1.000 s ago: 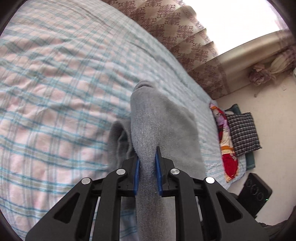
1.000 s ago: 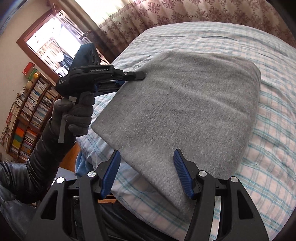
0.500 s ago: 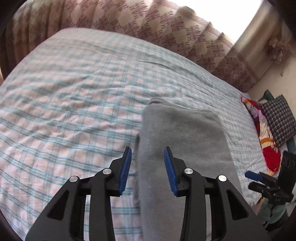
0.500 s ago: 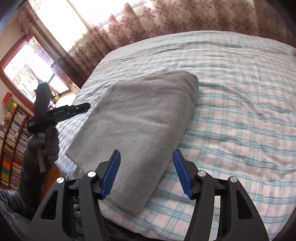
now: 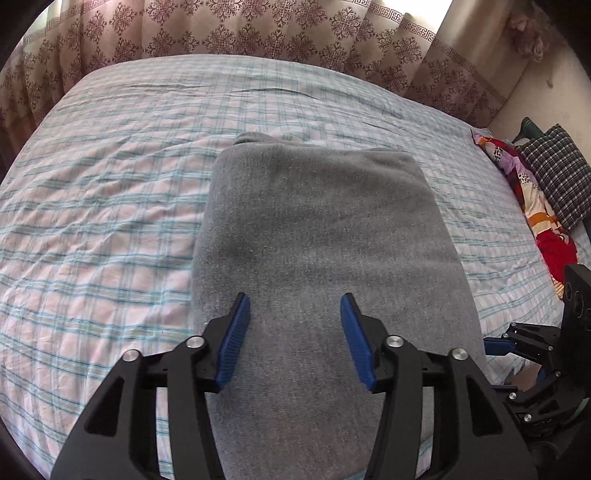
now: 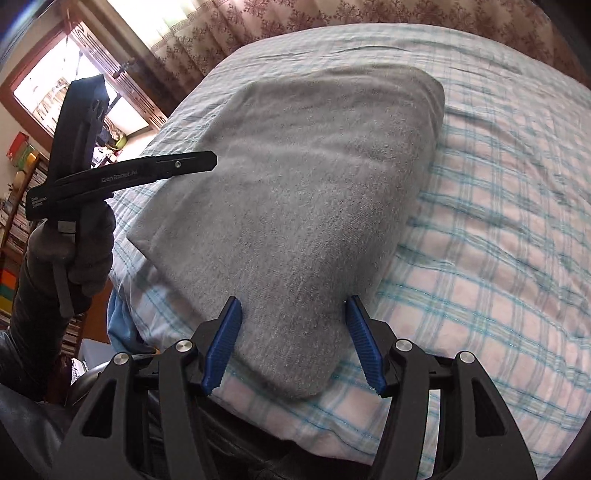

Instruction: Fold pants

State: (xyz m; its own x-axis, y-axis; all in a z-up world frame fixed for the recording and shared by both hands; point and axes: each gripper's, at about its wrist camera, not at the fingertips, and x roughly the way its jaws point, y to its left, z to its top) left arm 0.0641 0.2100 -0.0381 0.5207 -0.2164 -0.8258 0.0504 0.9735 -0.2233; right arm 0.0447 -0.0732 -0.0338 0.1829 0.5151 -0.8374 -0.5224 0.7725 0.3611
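The grey pants (image 5: pixel 317 240) lie folded into a thick rectangle on the plaid bed sheet (image 5: pixel 103 221). They also show in the right wrist view (image 6: pixel 295 192). My left gripper (image 5: pixel 295 332) is open and empty, held above the near end of the pants. It shows from the side in the right wrist view (image 6: pixel 155 171), held up in a gloved hand at the left. My right gripper (image 6: pixel 293 343) is open and empty over the near corner of the pants. Its black body shows at the right edge of the left wrist view (image 5: pixel 532 347).
Patterned curtains (image 5: pixel 258 33) hang behind the bed. Colourful cloth (image 5: pixel 535 206) and a checked pillow (image 5: pixel 557 177) lie at the bed's right side. A window (image 6: pixel 74 88) and bookshelves (image 6: pixel 14 206) stand to the left. The bed edge (image 6: pixel 332 424) is near me.
My left gripper let go of the pants' edge, opened and pulled back and up. The pants now lie flat. My right gripper stayed open and shifted slightly.
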